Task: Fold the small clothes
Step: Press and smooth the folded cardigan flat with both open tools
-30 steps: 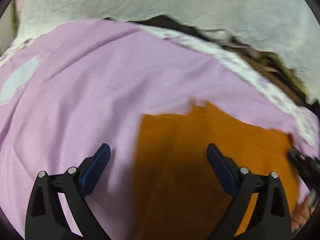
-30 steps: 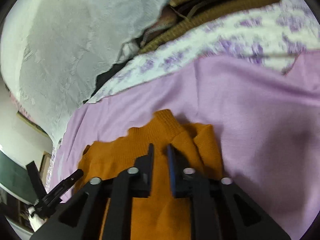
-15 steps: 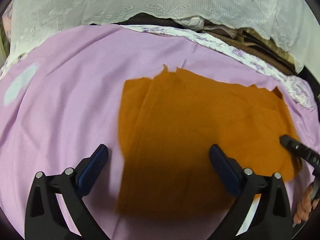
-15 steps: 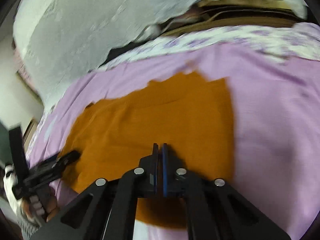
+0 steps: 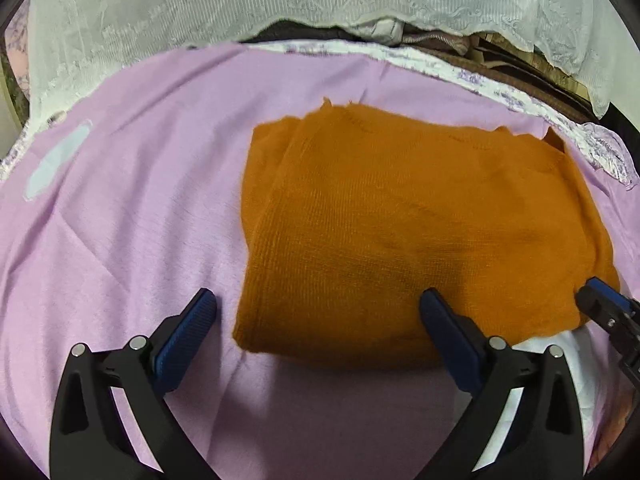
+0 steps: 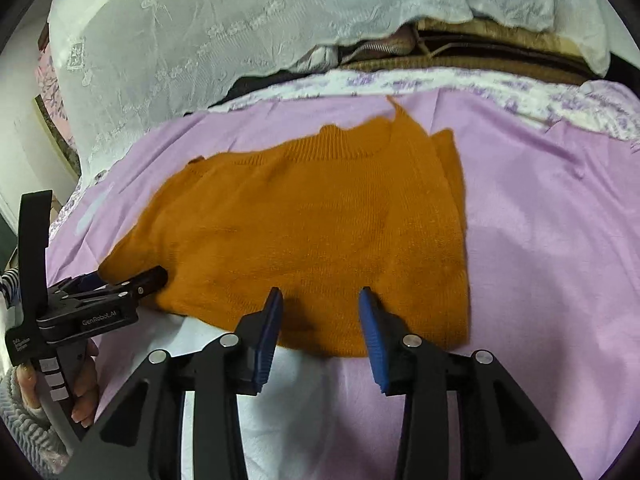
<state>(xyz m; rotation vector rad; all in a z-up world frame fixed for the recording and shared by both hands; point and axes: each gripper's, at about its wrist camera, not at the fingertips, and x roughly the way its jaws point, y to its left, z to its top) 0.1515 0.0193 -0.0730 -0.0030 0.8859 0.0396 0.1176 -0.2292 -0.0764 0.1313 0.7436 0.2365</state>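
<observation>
Purple sheet (image 6: 552, 240); sweater (image 6: 320, 232) before right hand-held gripper (image 6: 320, 300)

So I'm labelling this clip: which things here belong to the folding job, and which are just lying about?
Job: orange sweater; left gripper; right gripper; purple sheet as work surface.

Lying about: white lace cloth; brown clothes behind.

Orange knit sweater (image 5: 404, 240) folded flat on purple sheet (image 5: 140, 200).
</observation>
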